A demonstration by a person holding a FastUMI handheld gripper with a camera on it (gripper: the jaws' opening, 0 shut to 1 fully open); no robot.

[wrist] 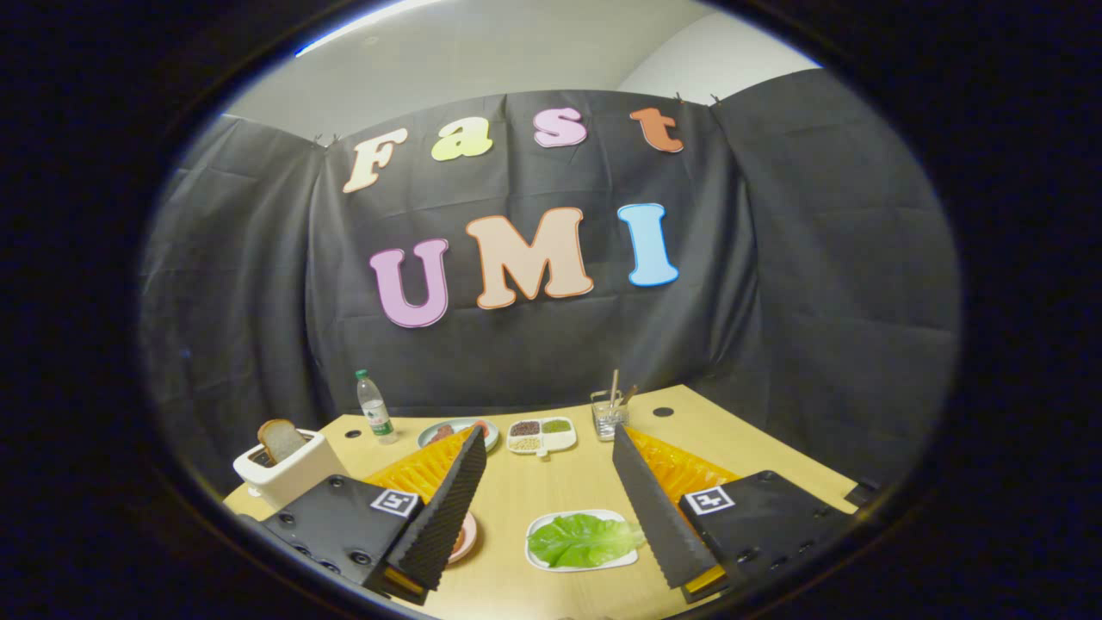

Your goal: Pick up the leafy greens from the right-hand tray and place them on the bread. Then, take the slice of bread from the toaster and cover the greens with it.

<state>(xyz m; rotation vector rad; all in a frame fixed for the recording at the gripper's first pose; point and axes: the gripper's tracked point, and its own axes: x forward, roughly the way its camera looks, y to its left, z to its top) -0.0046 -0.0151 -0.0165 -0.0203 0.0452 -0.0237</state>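
Nothing of the task looks done yet, as far as I can judge. The leafy greens (584, 539) lie flat in their white tray (544, 561), untouched, between my two fingers and a little toward the right one. The slice of bread (280, 439) stands upright in the slot of the white toaster (288, 474), off beyond my left finger at the table's left edge. My gripper (549, 469) is released, fingers spread wide and holding nothing, hovering above the wooden table (534, 499).

Just beside my left finger a pinkish plate (465, 538) peeks out, mostly hidden behind the finger; I take it to be where the bottom bread sits, but I cannot see bread on it. So both steps are left: greens over to the bread, then the toaster slice on top.

Room to move looks generous. The stretch of table ahead of the greens is bare, and the clutter sits well beyond: a water bottle (374, 406), a round plate (461, 430) with food on it, a divided dish (542, 436) of grains, and a clear glass (609, 418) holding sticks. The tray's right end lies close to my right finger, so I would lower straight down. The toaster stands near the table's edge, so I would lift the slice upward without nudging it.
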